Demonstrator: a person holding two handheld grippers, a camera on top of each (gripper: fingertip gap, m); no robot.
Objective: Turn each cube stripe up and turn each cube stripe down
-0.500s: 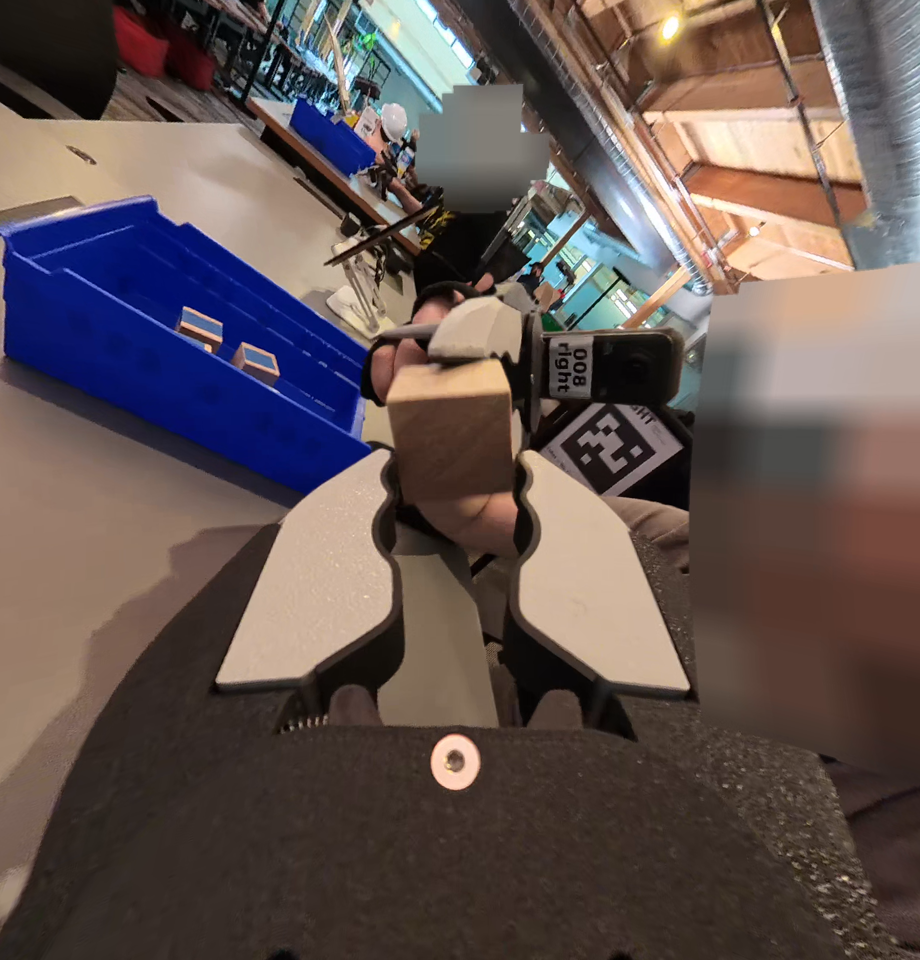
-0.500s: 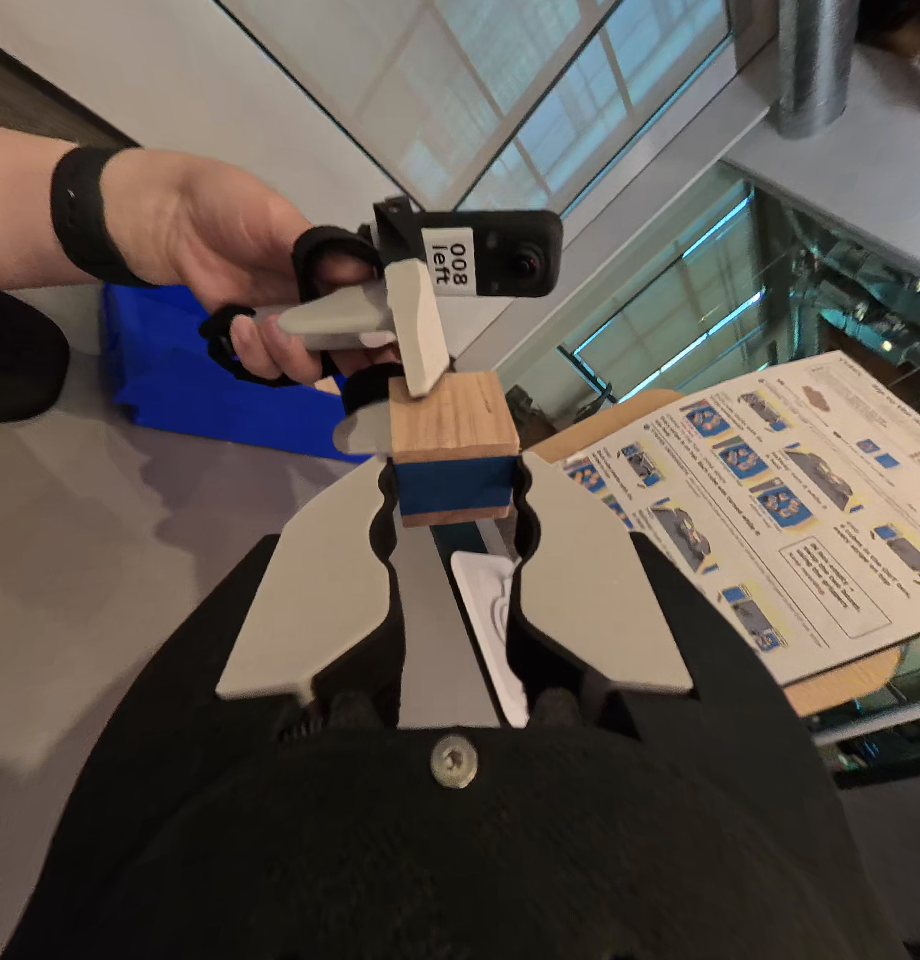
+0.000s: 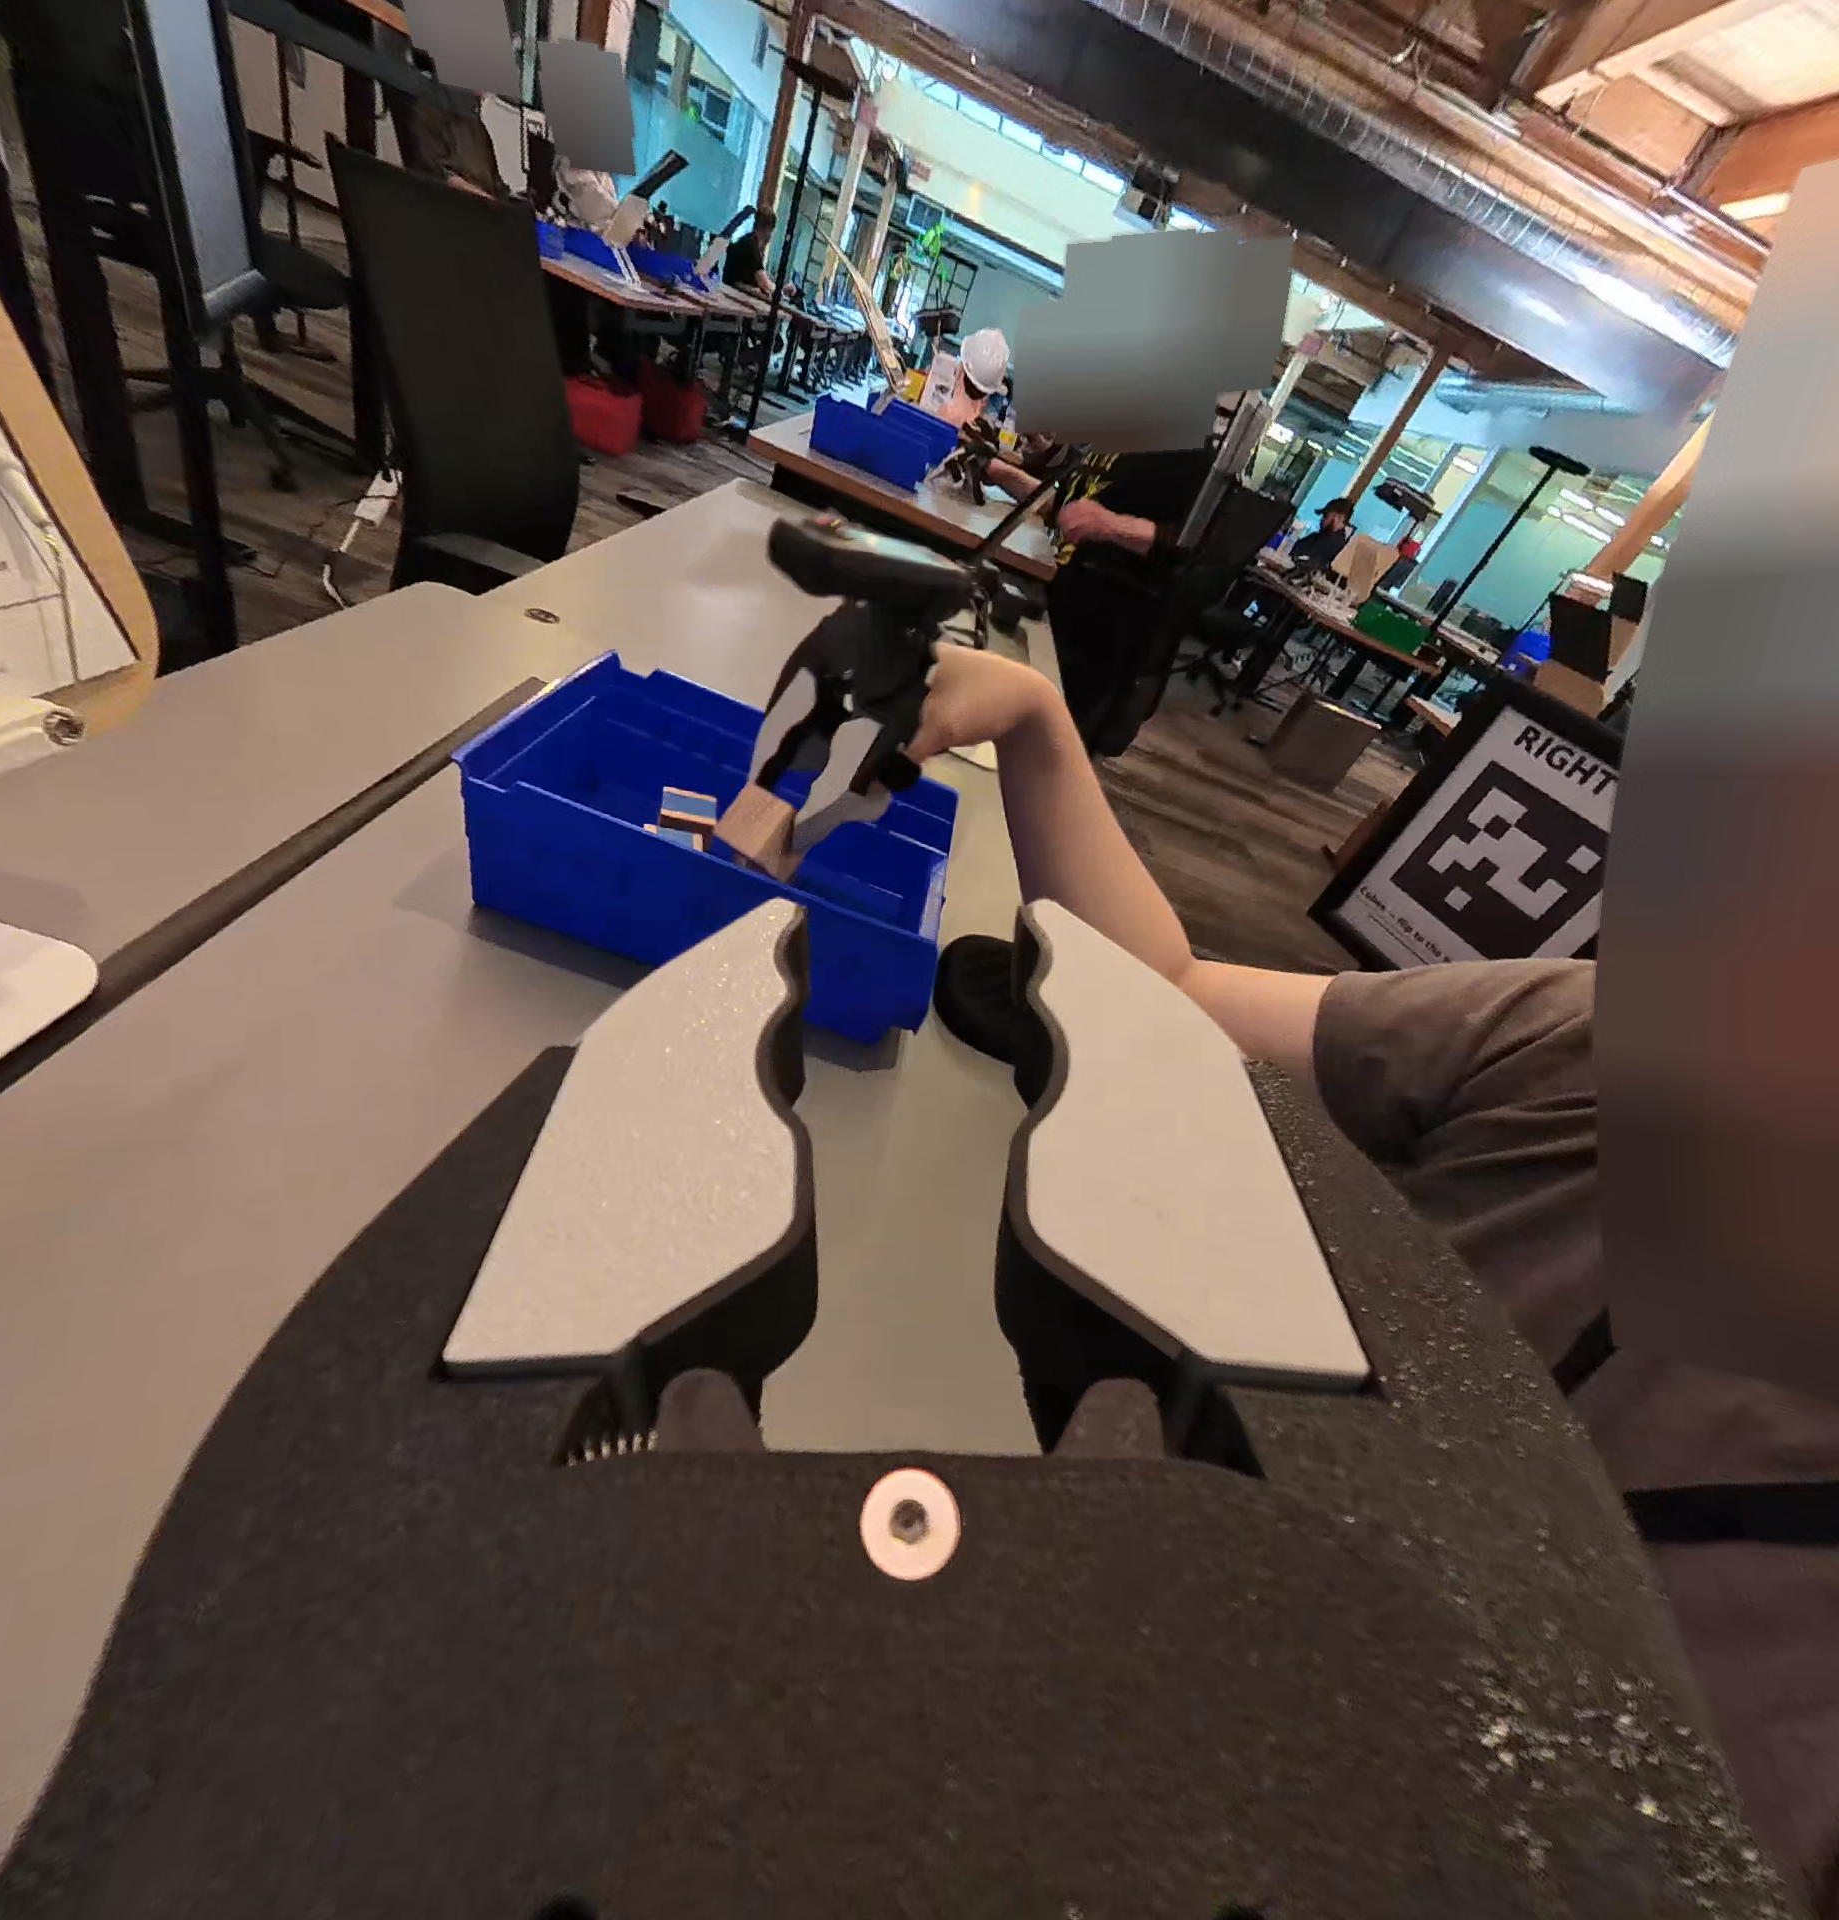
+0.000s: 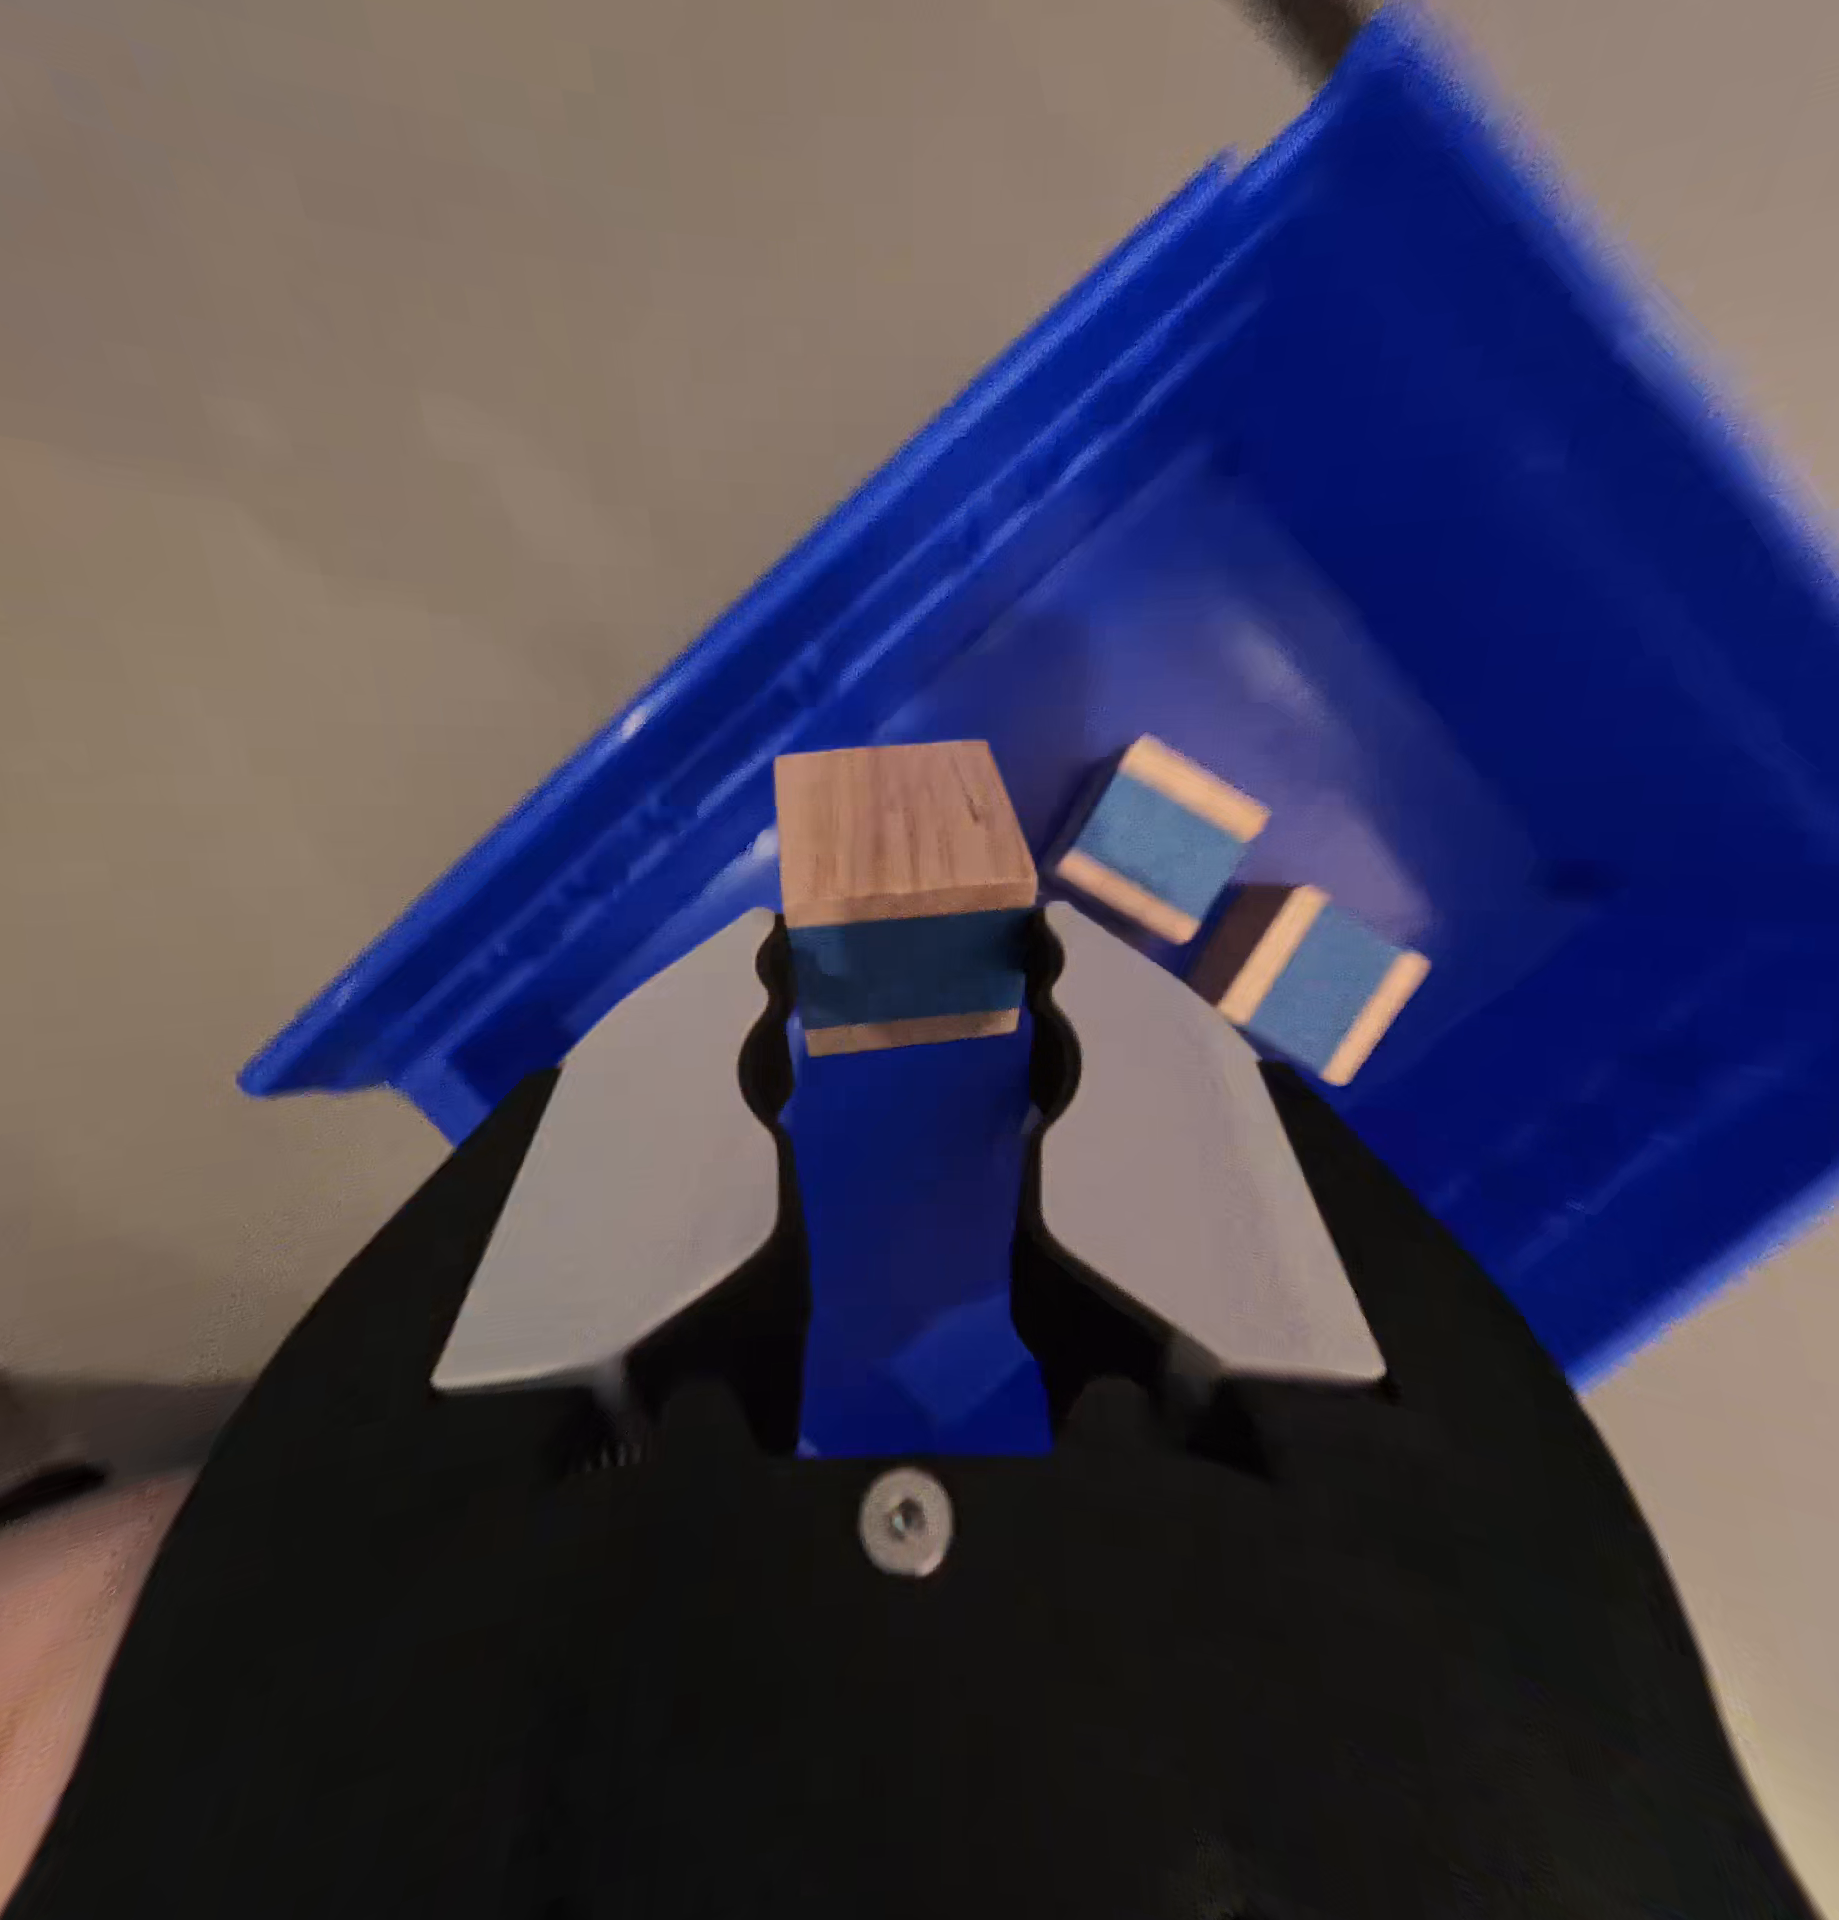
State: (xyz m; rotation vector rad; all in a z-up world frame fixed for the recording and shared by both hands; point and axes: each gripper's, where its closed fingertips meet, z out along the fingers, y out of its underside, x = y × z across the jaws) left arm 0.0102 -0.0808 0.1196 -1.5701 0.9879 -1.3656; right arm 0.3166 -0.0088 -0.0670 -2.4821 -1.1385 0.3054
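Note:
My right gripper is shut on a wooden cube. Its pads press the cube's sides, with the blue stripe facing the camera and a plain wood face above it. It holds the cube over the blue bin, as the left wrist view also shows. Two more cubes lie in the bin with their blue stripes showing. My left gripper is open and empty, above the grey table on the near side of the bin.
A person's arm reaches from the right to the bin. A black object lies on the table by the bin's near corner. A framed marker sign stands at the right. Paper sheets are at the left.
Half a second ago the cube was held in the air between both grippers' fingers. My left gripper has let go and drawn back; my right gripper has carried the cube over the bin.

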